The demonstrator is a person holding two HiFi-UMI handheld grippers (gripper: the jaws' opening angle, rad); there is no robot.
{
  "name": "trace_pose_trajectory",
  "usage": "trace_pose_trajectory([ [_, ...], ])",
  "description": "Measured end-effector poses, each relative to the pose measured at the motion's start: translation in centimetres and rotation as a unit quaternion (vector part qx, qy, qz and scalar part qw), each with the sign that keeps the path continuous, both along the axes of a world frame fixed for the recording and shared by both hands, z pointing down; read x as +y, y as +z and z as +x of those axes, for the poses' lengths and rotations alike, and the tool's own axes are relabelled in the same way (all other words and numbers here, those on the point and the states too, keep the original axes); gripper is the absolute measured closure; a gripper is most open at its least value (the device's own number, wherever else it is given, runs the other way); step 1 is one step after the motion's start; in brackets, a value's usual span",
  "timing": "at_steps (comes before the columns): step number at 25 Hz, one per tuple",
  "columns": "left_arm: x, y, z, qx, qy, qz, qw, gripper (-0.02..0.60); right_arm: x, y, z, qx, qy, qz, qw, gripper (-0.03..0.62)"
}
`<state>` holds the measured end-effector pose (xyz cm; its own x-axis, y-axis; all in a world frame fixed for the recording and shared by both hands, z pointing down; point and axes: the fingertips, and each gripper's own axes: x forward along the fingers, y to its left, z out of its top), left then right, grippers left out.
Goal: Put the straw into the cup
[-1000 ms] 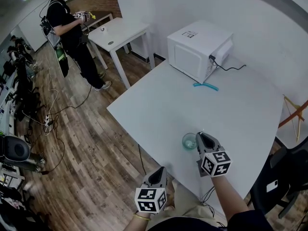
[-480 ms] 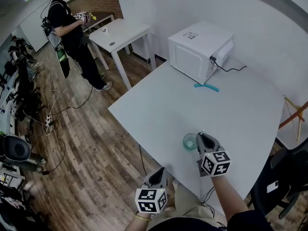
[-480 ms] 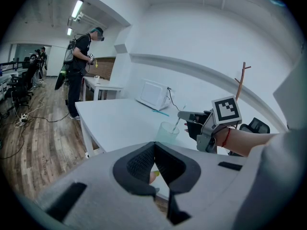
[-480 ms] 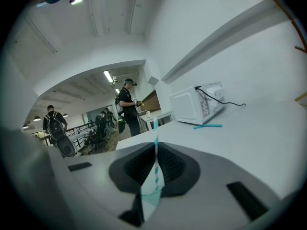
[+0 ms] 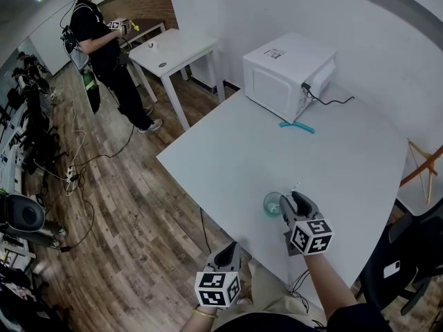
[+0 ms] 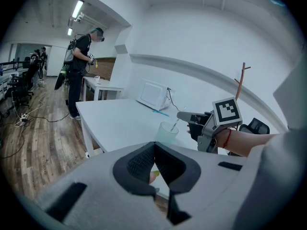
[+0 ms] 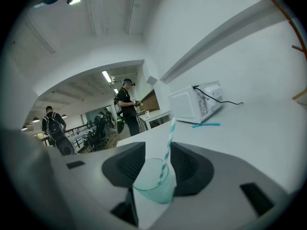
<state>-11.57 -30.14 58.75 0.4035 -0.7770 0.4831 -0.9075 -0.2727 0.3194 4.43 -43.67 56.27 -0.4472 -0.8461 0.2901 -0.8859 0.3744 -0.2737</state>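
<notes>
While the white tabletop (image 5: pixel 277 158) fills most of the head view, with the microwave (image 5: pixel 287 71) at its upper edge, the work sits small at lower centre. The right gripper (image 5: pixel 294 200) is there, just right of the cup (image 5: pixel 272 203); its jaws have just been opening and now stand wide. The left gripper (image 5: pixel 225 253) hangs below the tabletop's edge near the frame's bottom, jaws closed together on nothing. The cup, pale green and see-through, stands upright close to the tabletop's lower corner. The striped straw (image 7: pixel 168 147) already leans inside it, top above the rim, between the right jaws yet clear of both pads. Thinnest of all, a blue strip (image 5: pixel 296 125), possibly a spare straw, lies by the microwave. What remains, I judge, is a clean retreat: keep the jaws wide and draw straight back towards the frame's bottom, no sideways drift, since a nudge on the straw could tip so light a cup.
</notes>
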Motion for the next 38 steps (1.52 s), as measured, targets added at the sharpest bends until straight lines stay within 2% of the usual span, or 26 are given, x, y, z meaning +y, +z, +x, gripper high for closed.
trace_pose_trajectory([
  [13,0.6,-0.7,0.1,0.000,0.000,0.007,1.0000,0.571,1.0,-1.3,0.2,-0.001,0.004,0.015,1.000,0.445],
  [24,2.9,-2.0,0.5,0.003,0.010,0.020,0.9997,0.571,6.1,-3.8,-0.6,-0.012,-0.008,0.032,0.999,0.447],
  [31,5.2,-2.8,0.9,0.004,0.018,0.030,0.9994,0.571,10.4,-5.6,-1.1,-0.012,-0.016,0.043,0.999,0.526],
  [38,7.4,-3.6,0.9,0.006,0.020,0.042,0.9989,0.571,14.5,-7.5,-2.1,-0.028,-0.025,0.057,0.998,0.548],
])
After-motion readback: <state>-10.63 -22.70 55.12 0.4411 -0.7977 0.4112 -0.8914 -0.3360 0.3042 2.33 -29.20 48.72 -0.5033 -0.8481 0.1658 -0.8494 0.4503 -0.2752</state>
